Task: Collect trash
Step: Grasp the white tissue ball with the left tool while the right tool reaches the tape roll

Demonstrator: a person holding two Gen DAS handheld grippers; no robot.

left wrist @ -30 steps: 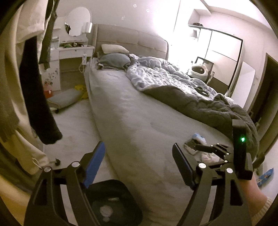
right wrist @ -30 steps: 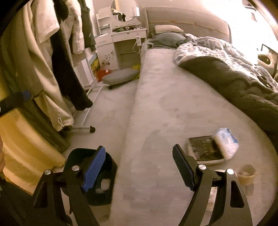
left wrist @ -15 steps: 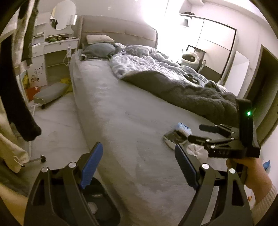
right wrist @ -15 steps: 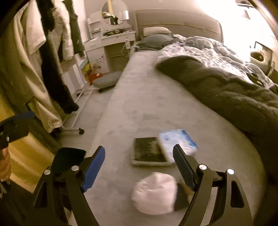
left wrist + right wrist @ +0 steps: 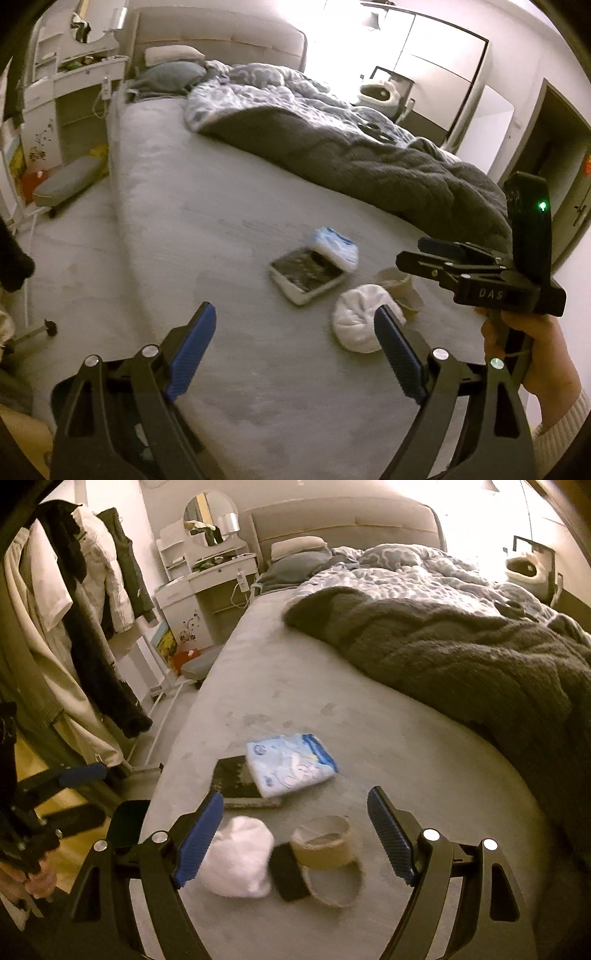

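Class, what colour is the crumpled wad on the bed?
White; the crumpled wad shows best in the right wrist view.

Crumpled white tissue (image 5: pixel 240 856), glossy plastic pack (image 5: pixel 290 762) (fuzzy blanket (image 5: pixel 461 653)).

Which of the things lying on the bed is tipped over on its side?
The tan paper cup, lying on its side beside the white crumpled wad. The book and the blue tissue pack both lie flat.
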